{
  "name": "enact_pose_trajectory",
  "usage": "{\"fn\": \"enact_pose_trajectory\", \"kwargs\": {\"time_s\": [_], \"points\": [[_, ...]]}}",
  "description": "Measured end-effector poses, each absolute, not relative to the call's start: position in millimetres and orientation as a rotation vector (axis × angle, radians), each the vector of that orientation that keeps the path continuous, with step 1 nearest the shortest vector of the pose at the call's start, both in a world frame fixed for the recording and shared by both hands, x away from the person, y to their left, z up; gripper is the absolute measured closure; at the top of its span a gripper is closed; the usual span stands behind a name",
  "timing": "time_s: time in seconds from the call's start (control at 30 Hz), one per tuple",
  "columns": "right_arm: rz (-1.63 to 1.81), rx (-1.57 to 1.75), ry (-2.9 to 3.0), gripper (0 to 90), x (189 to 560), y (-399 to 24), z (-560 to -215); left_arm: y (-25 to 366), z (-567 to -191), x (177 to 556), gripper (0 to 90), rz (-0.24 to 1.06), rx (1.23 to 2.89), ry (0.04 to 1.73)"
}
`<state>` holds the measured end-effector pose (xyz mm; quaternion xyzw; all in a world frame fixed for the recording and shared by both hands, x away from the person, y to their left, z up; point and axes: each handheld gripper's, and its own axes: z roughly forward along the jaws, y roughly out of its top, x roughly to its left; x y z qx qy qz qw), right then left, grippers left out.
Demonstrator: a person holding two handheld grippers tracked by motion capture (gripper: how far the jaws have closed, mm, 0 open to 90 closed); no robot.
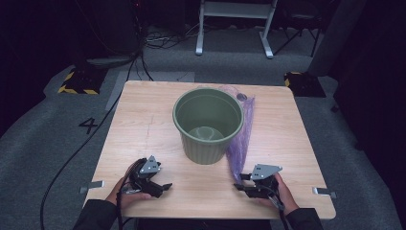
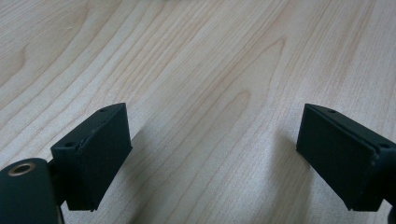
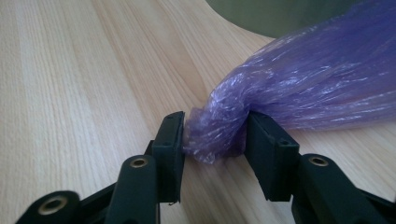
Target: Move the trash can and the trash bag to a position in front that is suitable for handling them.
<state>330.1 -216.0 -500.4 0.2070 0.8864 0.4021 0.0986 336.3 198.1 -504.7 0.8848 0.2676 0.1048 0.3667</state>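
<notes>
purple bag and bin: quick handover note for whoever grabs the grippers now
Left gripper: open, nothing between the jaws, low over the bare table.
Right gripper: the bunched end of the purple bag sits between its jaws, touching both pads; a firm grip cannot be confirmed.
Green bin: upright mid-table, unlined; the bag lies along its right side.
Done: bag end reached.
Left: probably open the bag and line the bin.

purple plastic bag (image 3: 299, 88); crumpled, stretched flat on table; touching green bucket (image 1: 208, 124); bucket upright
</notes>
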Motion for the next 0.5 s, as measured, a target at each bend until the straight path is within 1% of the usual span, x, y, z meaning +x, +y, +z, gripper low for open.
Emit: {"fn": "enact_pose_trajectory", "kwargs": {"time_s": [0.07,0.1,0.13,0.2,0.23,0.27,0.33,0.5], "points": [[1.19,0.601,2.632,52.1,328.2,-211.0,-500.5,198.1,-504.7,336.3,9.6,0.269,2.274,0.687],[1.184,0.582,2.645,47.9,326.5,-207.2,-500.1,198.1,-504.7,336.4,9.6,0.269,2.274,0.687],[1.184,0.582,2.645,47.9,326.5,-207.2,-500.1,198.1,-504.7,336.3,9.6,0.269,2.274,0.687],[1.178,0.579,2.642,42.2,325.0,-205.5,-499.7,198.1,-504.7,336.3,9.6,0.269,2.274,0.687],[1.187,0.581,2.634,36.3,324.0,-206.3,-498.2,198.1,-504.7,336.3,9.6,0.269,2.274,0.688],[1.187,0.581,2.634,36.3,324.0,-206.3,-498.2,198.1,-504.7,336.3,9.6,0.269,2.274,0.687],[1.199,0.602,2.606,29.8,322.0,-210.4,-493.4,198.1,-504.7,336.4,9.6,0.269,2.274,0.687],[1.213,0.613,2.563,24.8,317.9,-217.7,-484.5,198.1,-504.7,336.3,9.6,0.269,2.274,0.688]]}}
